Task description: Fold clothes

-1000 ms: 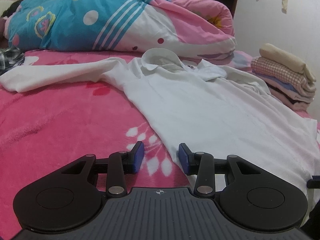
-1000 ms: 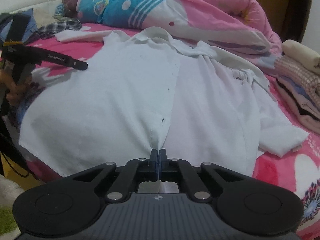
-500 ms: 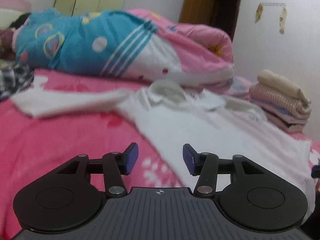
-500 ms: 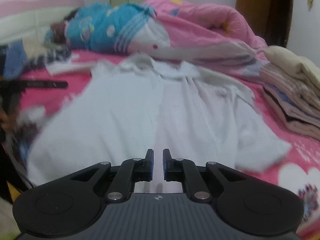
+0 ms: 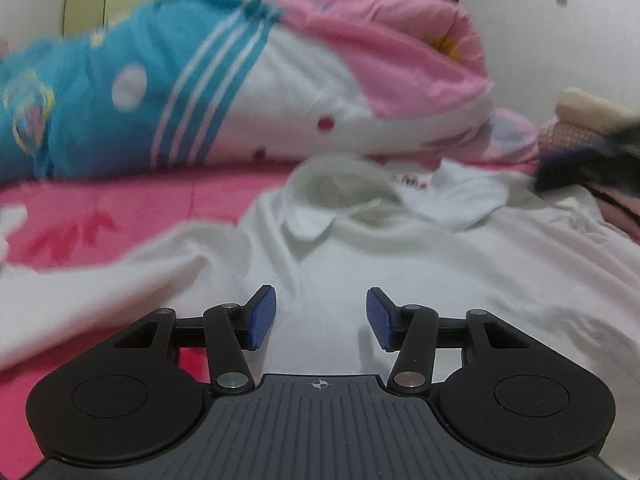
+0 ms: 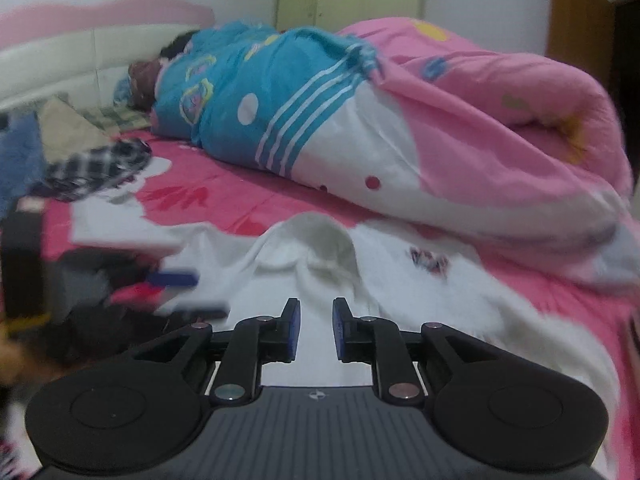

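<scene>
While no writing reads clearly, white shirt (image 5: pixel 400 264) on pink bed (image 5: pixel 120 216), left gripper (image 5: pixel 321 318) parted, empty, right gripper (image 6: pixel 316 330) opening, empty.

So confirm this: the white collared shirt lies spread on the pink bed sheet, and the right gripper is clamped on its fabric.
Not clamped. In the right wrist view the right gripper is opening, nothing between its pads. The white collared shirt does lie spread on the pink bed sheet.
</scene>
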